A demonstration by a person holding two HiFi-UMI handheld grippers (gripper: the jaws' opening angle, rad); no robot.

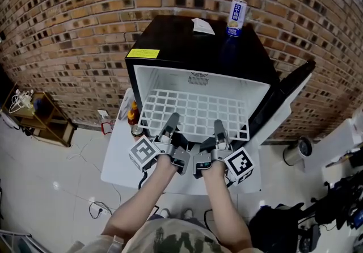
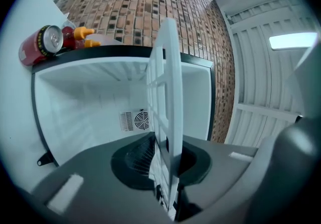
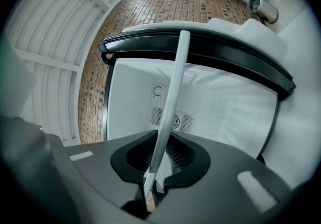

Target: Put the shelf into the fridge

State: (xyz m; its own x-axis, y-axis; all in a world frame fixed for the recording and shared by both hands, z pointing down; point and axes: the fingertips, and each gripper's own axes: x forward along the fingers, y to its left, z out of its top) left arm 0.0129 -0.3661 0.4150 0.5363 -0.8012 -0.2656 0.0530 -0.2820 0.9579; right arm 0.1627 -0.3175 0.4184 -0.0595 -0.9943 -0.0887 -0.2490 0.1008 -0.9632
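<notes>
Though seen steeply from above, plainly a room backed by a brown brick wall (image 1: 68,13) over a pale, glossy floor (image 1: 51,189). Against that wall, raised on a white table (image 1: 116,161), a small black fridge (image 1: 181,42) with a white interior, door (image 1: 289,96) swung wide to the right. Half inside the cavity and lying level, near edge jutting past the front, the white grid shelf (image 1: 195,111). Gripped at that near edge in two places: left gripper (image 1: 170,121) pinching the shelf's rim between its pads, right gripper (image 1: 218,128) clamped likewise on the rim just beside it, both sets of jaws nearly together with only the thin plastic between. Off to the left, by the wall, a low wooden rack (image 1: 48,116). On the fridge's top, a blue-and-white can (image 1: 236,17) upright near the back right, a folded paper (image 1: 202,26) just to its left, a yellow label (image 1: 143,53) at the front left corner. Beside the fridge's left wall, on the table, bottles (image 1: 133,116) with orange caps. Deep in the cavity's back wall, a small round fan grille (image 2: 135,120).
</notes>
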